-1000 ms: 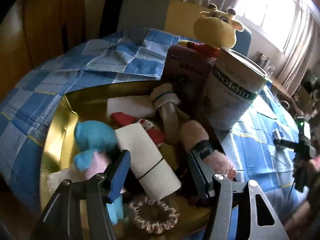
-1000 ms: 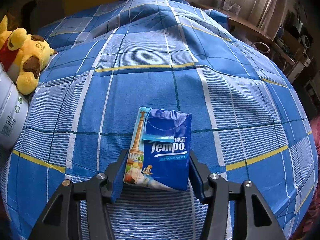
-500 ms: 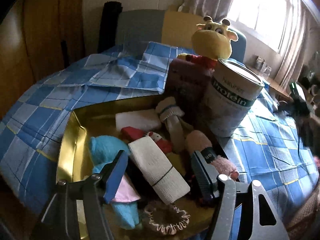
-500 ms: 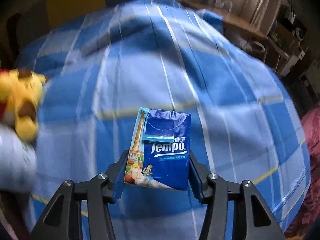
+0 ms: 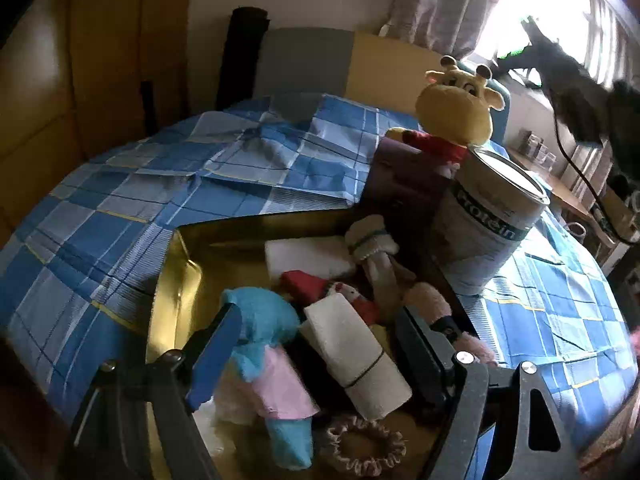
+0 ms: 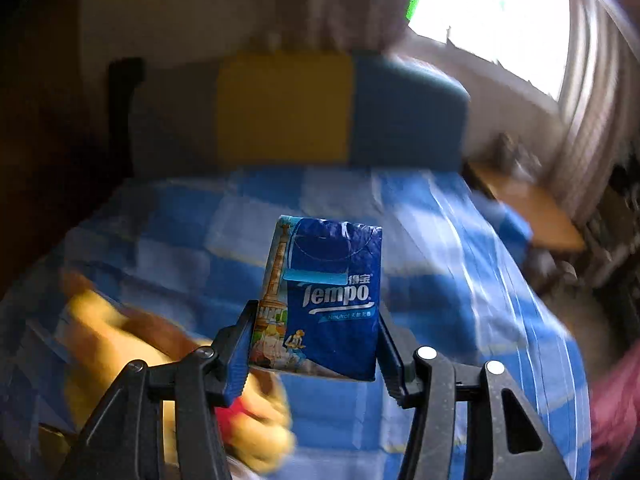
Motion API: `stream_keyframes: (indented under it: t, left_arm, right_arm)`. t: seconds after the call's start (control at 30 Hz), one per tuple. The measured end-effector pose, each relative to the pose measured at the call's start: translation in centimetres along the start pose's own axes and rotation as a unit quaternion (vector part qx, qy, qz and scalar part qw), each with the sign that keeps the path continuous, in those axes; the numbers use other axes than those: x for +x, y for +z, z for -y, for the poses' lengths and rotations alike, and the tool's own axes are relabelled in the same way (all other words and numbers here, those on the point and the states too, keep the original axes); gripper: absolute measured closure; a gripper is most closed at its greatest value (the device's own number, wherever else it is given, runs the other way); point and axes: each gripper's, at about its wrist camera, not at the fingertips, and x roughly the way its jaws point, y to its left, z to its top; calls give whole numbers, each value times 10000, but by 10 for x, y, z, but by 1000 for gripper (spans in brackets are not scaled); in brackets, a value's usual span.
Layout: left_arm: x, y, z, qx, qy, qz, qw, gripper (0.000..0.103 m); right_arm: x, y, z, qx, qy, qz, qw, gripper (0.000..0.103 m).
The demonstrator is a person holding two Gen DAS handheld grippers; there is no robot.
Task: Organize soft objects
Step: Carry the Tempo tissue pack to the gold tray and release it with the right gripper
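The right claw (image 6: pixel 314 354) is clamped on the blue tissue pack (image 6: pixel 328 300), which a second ago lay on the checked bedspread (image 6: pixel 460 280) and now hangs above it. The left claw (image 5: pixel 320 348) is opening over the gold tray (image 5: pixel 176 280); the rolled white cloth (image 5: pixel 356 352) lies between its jaws, released among the other soft things. Judging by this, the pack goes to the tray next.

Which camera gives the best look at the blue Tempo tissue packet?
The right wrist view: the tissue packet sits sharp and central, pinched between the right gripper fingers, label readable. The left wrist view shows none of it, only the gold tray of soft things.
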Motion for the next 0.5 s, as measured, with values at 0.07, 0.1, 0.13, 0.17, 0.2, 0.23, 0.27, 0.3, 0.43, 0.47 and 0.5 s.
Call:
stream_keyframes:
  t: [0.07,0.1,0.13,0.17,0.2,0.23,0.27,0.3,0.43,0.47,0.5]
  left_arm:
    - [-1,-1,-2,-15,26,9,10000,20]
    - [-1,-1,-3,-25,48,7,10000,20]
    - [-1,-1,-3,-37,64,2,10000,20]
    - [-1,-2,-4,-53,87,-7,9999,19]
    - [-1,-2,-4,-58,110,-10,9999,18]
    - [-2,-2,-4,-60,128,5,9999,18]
    - [-2,-3,-4,-69,138,12,9999,18]
    - [-3,-3,-5,-77,144,14,9999,18]
    - [-7,-4,-6,-134,160,25,9998,18]
    - [-8,-4,-6,-138,171,37,9998,18]
    - [-9,-4,-6,-144,182,55,9997,17]
  right_arm:
    - [-10,11,-34,-280,179,197,9993,49]
    - [-14,13,-48,-411,290,267,9984,49]
    - [-19,13,-67,-597,455,348,9966,49]
    - [-23,11,-82,-757,602,399,9945,49]
    - [-25,9,-93,-904,734,430,9923,49]
    - [-28,5,-106,-1076,875,448,9893,49]
    - [-32,-2,-121,-1275,1014,449,9856,49]
    - [-35,-8,-133,-1437,1116,454,9823,49]
    - [-39,-40,-170,-1989,1462,350,9684,49]
    - [-38,-47,-181,-2135,1529,323,9644,49]
    - [-39,-55,-186,-2238,1559,296,9616,49]
